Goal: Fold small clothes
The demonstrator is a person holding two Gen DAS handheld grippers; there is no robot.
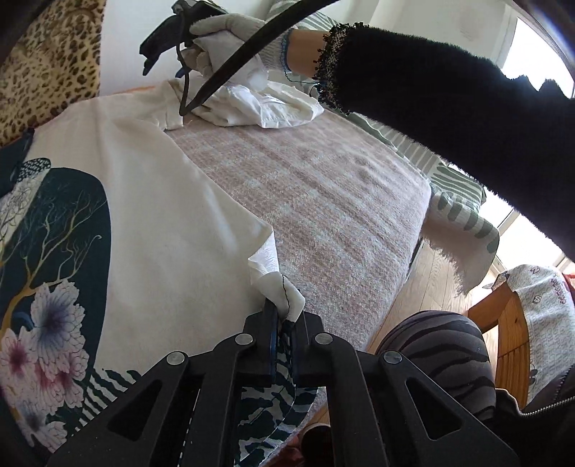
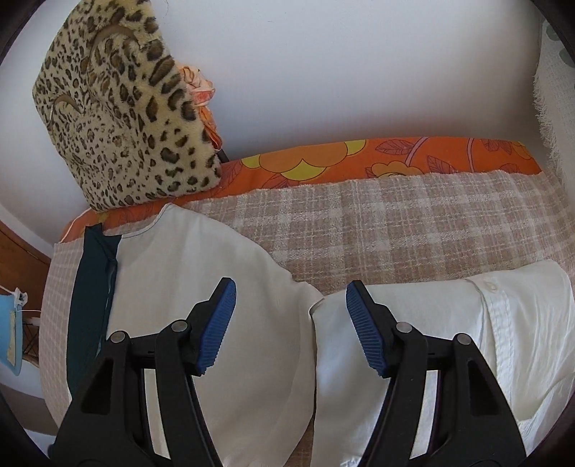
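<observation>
A white T-shirt (image 1: 143, 222) with a dark teal tree-and-flower print lies spread on the pink plaid blanket (image 1: 323, 201). My left gripper (image 1: 284, 318) is shut on the shirt's near hem corner, and a pinch of white fabric sticks up between its fingers. A second, crumpled white shirt (image 1: 266, 107) lies at the blanket's far end, under a gloved hand (image 1: 222, 32) with a black sleeve. In the right wrist view my right gripper (image 2: 291, 301) hangs open, its blue pads (image 2: 215, 327) bare, over the gap between the printed shirt (image 2: 201, 280) and the buttoned white shirt (image 2: 467, 334).
A leopard-print cushion (image 2: 118, 118) leans on the wall above an orange floral sheet (image 2: 323, 158). A green-striped cloth (image 1: 463, 212) hangs off the bed's right edge over wood floor (image 1: 431, 283). A wooden chair (image 1: 510, 341) and a knee in striped leggings (image 1: 438, 348) are close by.
</observation>
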